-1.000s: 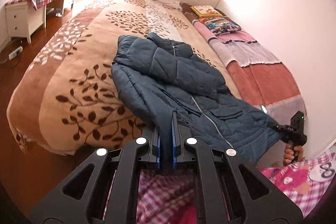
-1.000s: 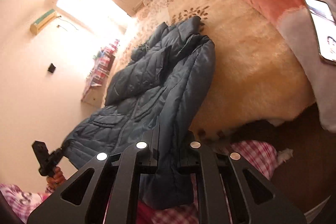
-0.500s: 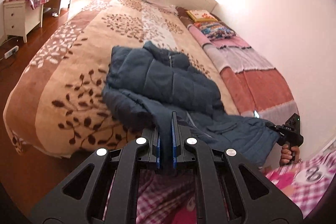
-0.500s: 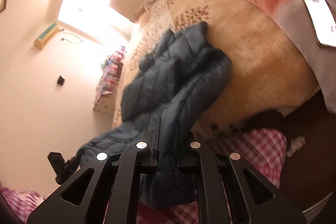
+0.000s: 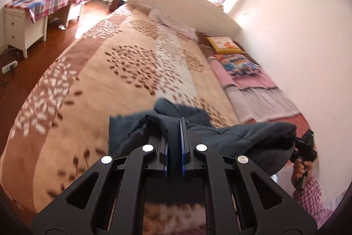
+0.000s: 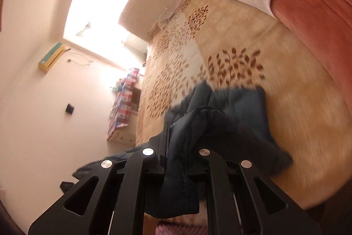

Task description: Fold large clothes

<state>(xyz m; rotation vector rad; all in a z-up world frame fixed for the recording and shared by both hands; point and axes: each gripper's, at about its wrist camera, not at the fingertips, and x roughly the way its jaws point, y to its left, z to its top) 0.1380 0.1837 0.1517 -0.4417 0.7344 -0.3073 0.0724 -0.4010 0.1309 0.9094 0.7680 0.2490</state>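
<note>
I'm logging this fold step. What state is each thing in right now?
Jacket: dark blue, bunched, hem lifted off the bed, far part lying on it.
Left tongs: shut on jacket.
Right tongs: shut on jacket.
Bedspread: spread flat over the bed.
Pillows: lying at the wall side.

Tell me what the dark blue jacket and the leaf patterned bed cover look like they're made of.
Jacket: probably a smooth, matte synthetic shell with padding, since it bulges in puffy folds; stitch lines show faintly in the right wrist view. Bed cover: apparently a soft, plush fleece-like fabric with a printed leaf pattern; motion blur hides the weave.
</note>
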